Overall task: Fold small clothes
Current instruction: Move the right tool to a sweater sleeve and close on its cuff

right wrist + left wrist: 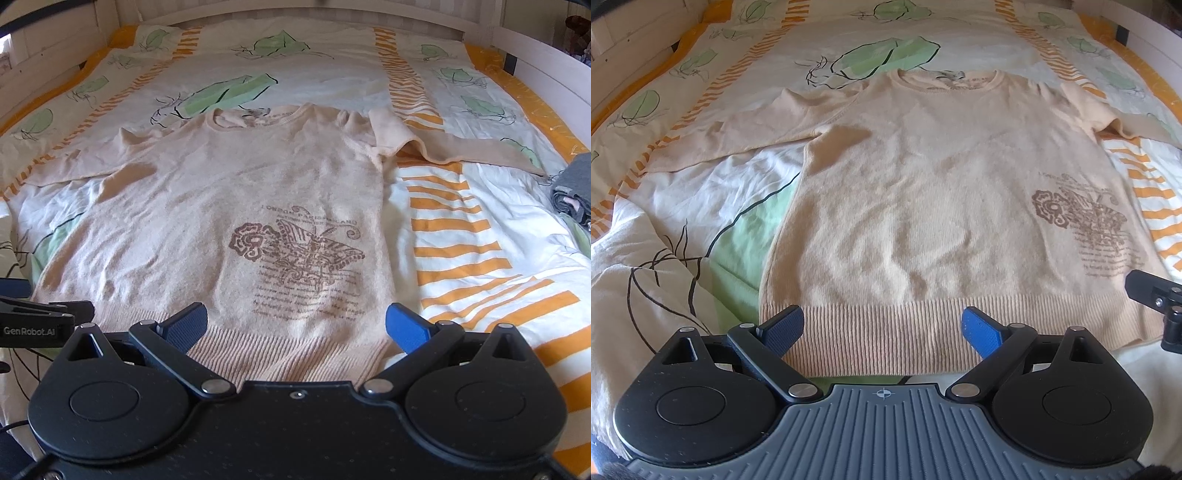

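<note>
A beige knit sweater lies flat on the bed, front up, neck away from me, both sleeves spread sideways. A brown butterfly print marks its lower right part. My left gripper hovers open over the ribbed hem, nearer the sweater's left corner, nothing between its blue pads. My right gripper is open above the hem near the right corner, also holding nothing. Each gripper's edge shows in the other's view: the right gripper's body and the left gripper's body.
The bedspread is white with green leaves and orange stripes, wrinkled at the left. A white bed frame runs along the back and right. A folded grey garment lies at the right edge of the bed.
</note>
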